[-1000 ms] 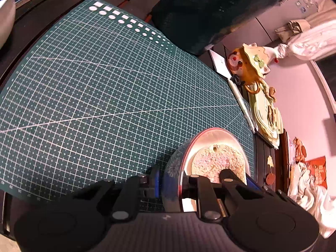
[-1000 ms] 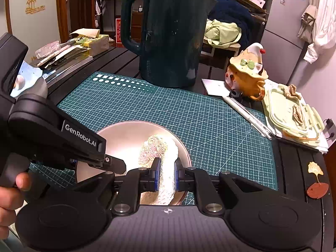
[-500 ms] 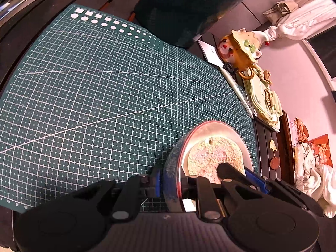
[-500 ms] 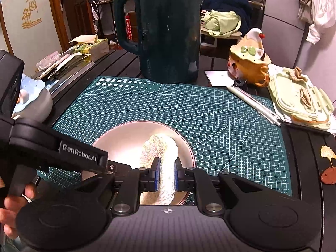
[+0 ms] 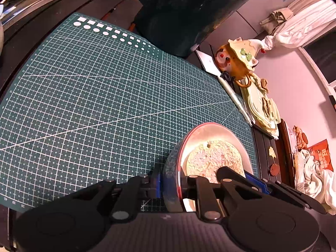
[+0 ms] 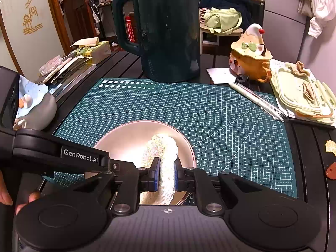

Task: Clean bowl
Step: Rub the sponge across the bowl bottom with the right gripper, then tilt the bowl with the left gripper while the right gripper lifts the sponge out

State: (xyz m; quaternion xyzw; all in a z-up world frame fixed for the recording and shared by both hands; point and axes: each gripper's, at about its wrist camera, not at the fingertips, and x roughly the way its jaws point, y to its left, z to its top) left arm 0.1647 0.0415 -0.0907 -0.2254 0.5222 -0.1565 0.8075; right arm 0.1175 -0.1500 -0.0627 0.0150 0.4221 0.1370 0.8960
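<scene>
here the bowl [image 6: 134,138] sits on the green cutting mat [image 6: 210,113], near the mat's front edge, on a dark worktop [image 6: 310,168]; the left gripper [image 5: 170,187] has its fingers closed on the bowl's near rim, one finger outside the wall and one inside, so in the left wrist view the bowl [image 5: 212,134] shows tipped up on edge with its pale inside facing the camera; the right gripper [image 6: 165,175] has its fingers pinched narrow on a white, speckled sponge [image 6: 162,157], which stands on edge and reaches down into the bowl, its far end touching the inner surface; in the left wrist view the sponge [image 5: 214,157] shows as a round speckled face lying against the bowl's inside; in the right wrist view the left gripper's black arm, marked genrobot.ai, crosses in from the left to the bowl's rim; behind the mat stands a dark green kettle [image 6: 168,33], touching the mat's far edge; to its right sits an orange ceramic figure with a cream hat [image 6: 251,56]; two pens [image 6: 258,100] lie along the mat's right edge, just beside a stack of pale green lids [image 6: 302,96]
</scene>
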